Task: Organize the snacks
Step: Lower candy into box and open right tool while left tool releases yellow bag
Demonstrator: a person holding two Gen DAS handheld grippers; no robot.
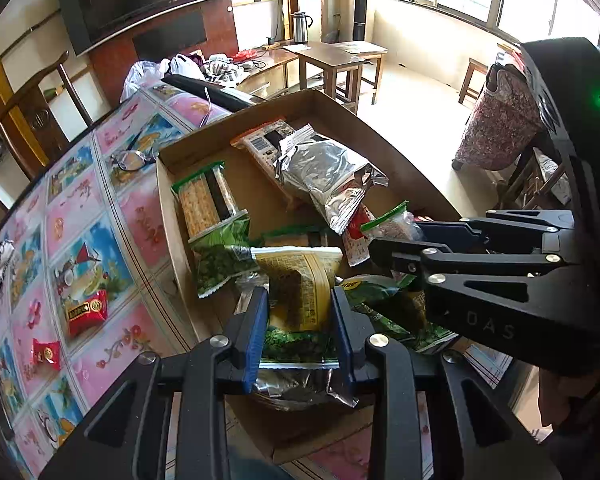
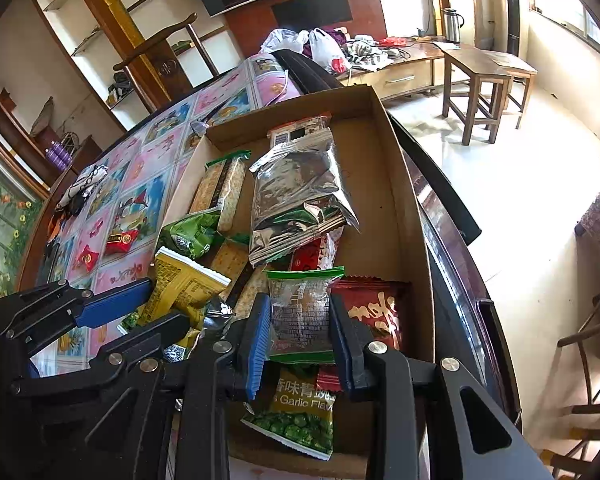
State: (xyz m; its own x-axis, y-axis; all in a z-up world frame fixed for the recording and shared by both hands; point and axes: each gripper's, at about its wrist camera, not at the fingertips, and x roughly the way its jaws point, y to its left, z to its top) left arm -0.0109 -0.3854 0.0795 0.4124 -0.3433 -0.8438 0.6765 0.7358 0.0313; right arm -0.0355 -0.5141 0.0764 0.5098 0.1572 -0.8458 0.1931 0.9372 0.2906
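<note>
From the left wrist, your left gripper (image 1: 300, 328) is clamped on the yellow packet (image 1: 300, 280) above the cardboard box (image 1: 168, 208); lower it onto bare cardboard before releasing.

From the right wrist, your right gripper (image 2: 300, 332) pinches the clear green-edged packet (image 2: 302, 312) over the box; set it beside the maroon packet (image 2: 374, 308). Whatever lies under the pile stays hidden.

The red packet (image 2: 374, 312) just right of the right gripper (image 2: 300, 330) was half hidden; small print on the clear packet (image 2: 302, 312) was unreadable.
</note>
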